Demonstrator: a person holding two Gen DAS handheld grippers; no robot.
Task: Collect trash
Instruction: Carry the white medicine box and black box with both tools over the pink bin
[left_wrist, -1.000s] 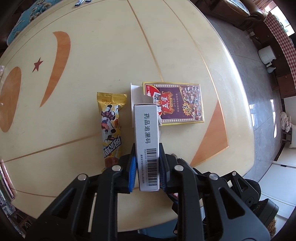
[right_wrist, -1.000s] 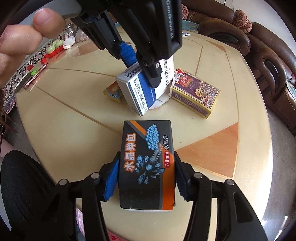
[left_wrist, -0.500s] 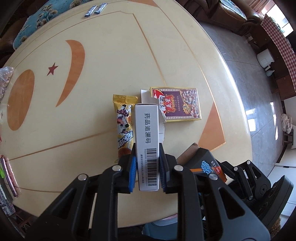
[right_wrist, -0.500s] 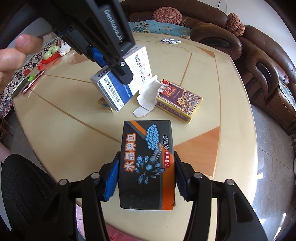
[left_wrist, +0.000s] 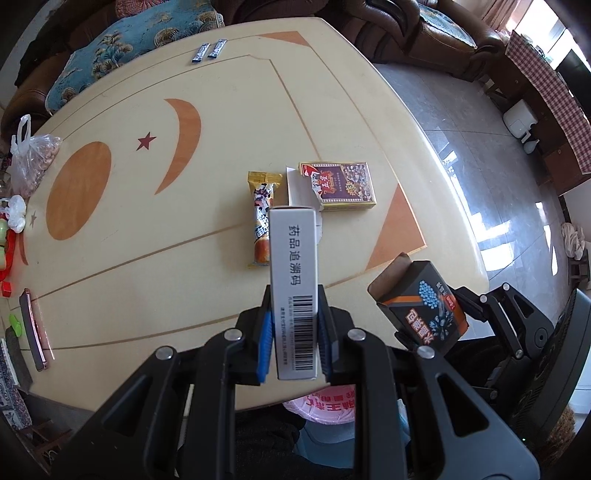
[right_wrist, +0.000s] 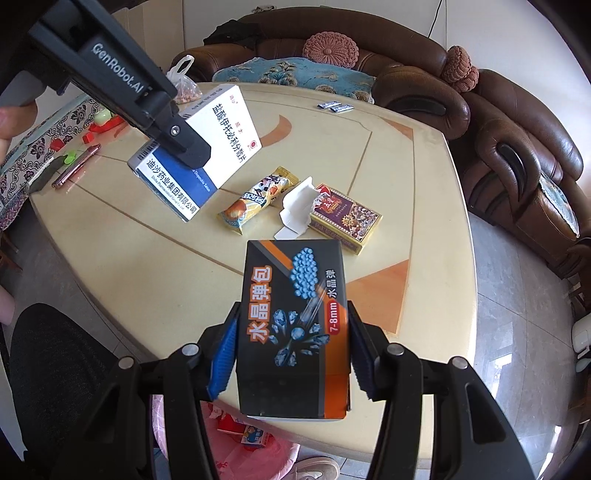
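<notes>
My left gripper (left_wrist: 293, 343) clamps a white medicine box (left_wrist: 293, 288); my right gripper (right_wrist: 291, 354) clamps a black box (right_wrist: 293, 325). Both are lifted clear of the table (left_wrist: 147, 240). Snack wrapper (left_wrist: 263, 218), card pack (left_wrist: 341, 182) and paper scrap (right_wrist: 297, 206) remain uncollected.

Glossy cream wooden table (left_wrist: 221, 92); matt white cardboard medicine box (left_wrist: 293, 258); glossy black-orange cardboard box (right_wrist: 293, 321); shiny yellow foil snack wrapper (right_wrist: 255, 199).

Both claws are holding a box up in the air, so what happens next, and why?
Probably both carry their loads back over the table edge to the pink bag below and drop them. The left gripper clamps the white medicine box, the right gripper the black box, both clear of the table.
</notes>
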